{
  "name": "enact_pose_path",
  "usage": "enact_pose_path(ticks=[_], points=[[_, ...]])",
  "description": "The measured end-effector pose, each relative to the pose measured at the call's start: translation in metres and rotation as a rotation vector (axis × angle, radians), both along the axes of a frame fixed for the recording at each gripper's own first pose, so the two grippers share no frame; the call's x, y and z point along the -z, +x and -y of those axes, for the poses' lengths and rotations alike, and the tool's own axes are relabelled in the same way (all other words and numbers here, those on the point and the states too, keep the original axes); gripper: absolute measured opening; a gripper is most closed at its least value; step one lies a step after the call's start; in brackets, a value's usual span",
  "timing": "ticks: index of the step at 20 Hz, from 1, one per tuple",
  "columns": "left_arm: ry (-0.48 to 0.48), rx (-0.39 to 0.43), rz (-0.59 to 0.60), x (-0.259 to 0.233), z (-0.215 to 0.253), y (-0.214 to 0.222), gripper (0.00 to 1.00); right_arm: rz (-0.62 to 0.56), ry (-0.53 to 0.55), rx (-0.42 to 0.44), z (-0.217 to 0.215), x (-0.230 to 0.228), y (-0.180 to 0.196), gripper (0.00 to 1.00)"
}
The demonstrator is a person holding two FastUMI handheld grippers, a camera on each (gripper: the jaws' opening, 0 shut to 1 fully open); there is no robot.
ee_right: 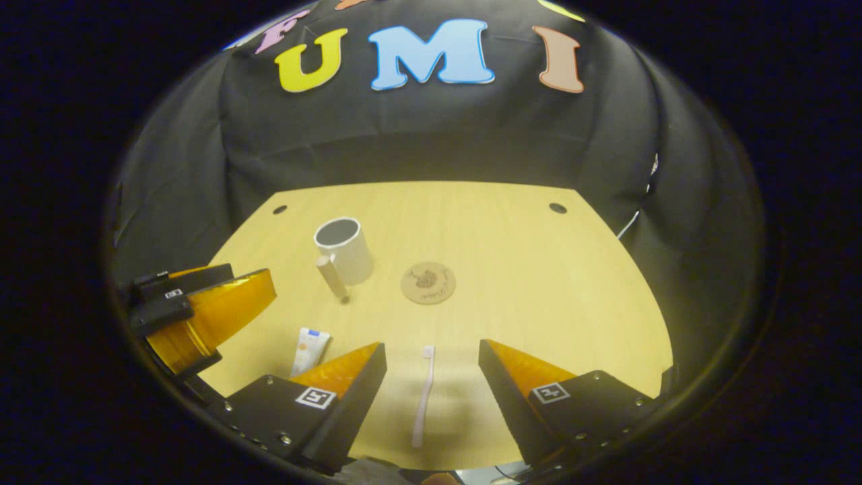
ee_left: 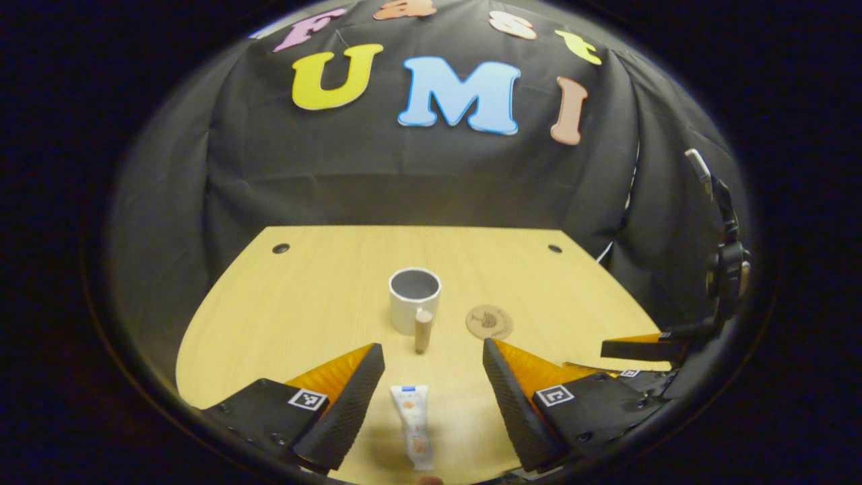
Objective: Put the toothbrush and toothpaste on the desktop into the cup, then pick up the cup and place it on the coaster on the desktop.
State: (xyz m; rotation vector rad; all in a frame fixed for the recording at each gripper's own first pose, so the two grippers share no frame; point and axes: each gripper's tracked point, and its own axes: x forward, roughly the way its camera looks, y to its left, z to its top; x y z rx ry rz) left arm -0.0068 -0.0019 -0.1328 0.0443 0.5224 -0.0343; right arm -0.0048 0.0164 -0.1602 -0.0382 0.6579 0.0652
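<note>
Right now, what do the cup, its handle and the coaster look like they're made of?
Cup: probably glazed ceramic, smooth white wall, grey inside. Handle: looks like pale wood, matte tan peg. Coaster: wood or cork, flat tan disc with a dark printed or burnt design.

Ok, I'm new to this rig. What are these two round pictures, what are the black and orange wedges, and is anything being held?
Each picture comes from a camera riding on one hand-held gripper. The wedges are its fingers. The left hand-held gripper is open over the white toothpaste tube. The right hand-held gripper is open over the pale pink toothbrush. Nothing is held. On the light wooden desktop stand a white cup with a wooden handle and a round cork coaster.
</note>
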Motion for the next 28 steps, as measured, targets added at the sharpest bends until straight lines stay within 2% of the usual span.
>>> enact_pose_path(ticks=[2,5,11,13,19,20,22,23,24,25,27,28], points=[[0.033,0.023,-0.129,0.036,0.006,-0.006,0.96,-0.128,-0.001,-0.016,-0.006,0.028,-0.010,0.90],[0.021,0.014,-0.227,0.056,0.006,-0.008,0.96,-0.220,-0.020,-0.024,-0.008,0.048,-0.014,0.90],[-0.016,-0.056,-0.446,0.107,-0.016,-0.017,0.97,-0.385,-0.001,-0.006,-0.004,0.079,-0.023,0.90],[-0.028,-0.094,-0.584,0.132,-0.025,-0.033,0.99,-0.442,0.016,0.002,-0.005,0.089,-0.021,0.90],[-0.056,-0.121,-0.724,0.164,-0.032,-0.037,0.98,-0.557,0.021,0.009,-0.013,0.109,-0.017,0.90],[-0.062,-0.124,-0.737,0.168,-0.033,-0.036,0.98,-0.568,0.013,0.014,-0.013,0.114,-0.016,0.86],[-0.067,-0.125,-0.750,0.171,-0.033,-0.036,0.98,-0.580,0.007,0.024,-0.013,0.117,-0.014,0.86],[-0.077,-0.126,-0.755,0.173,-0.030,-0.036,0.96,-0.589,0.009,0.034,-0.013,0.119,-0.014,0.73],[-0.082,-0.129,-0.760,0.177,-0.031,-0.036,0.85,-0.598,0.004,0.050,-0.010,0.121,-0.014,0.72],[-0.079,-0.138,-0.772,0.178,-0.032,-0.038,0.83,-0.604,0.012,0.049,-0.011,0.122,-0.014,0.64],[-0.069,-0.139,-0.766,0.179,-0.036,-0.036,0.81,-0.607,0.010,0.045,-0.011,0.126,-0.014,0.63],[-0.063,-0.135,-0.764,0.178,-0.036,-0.034,0.76,-0.633,0.003,0.059,-0.008,0.123,-0.019,0.55]])
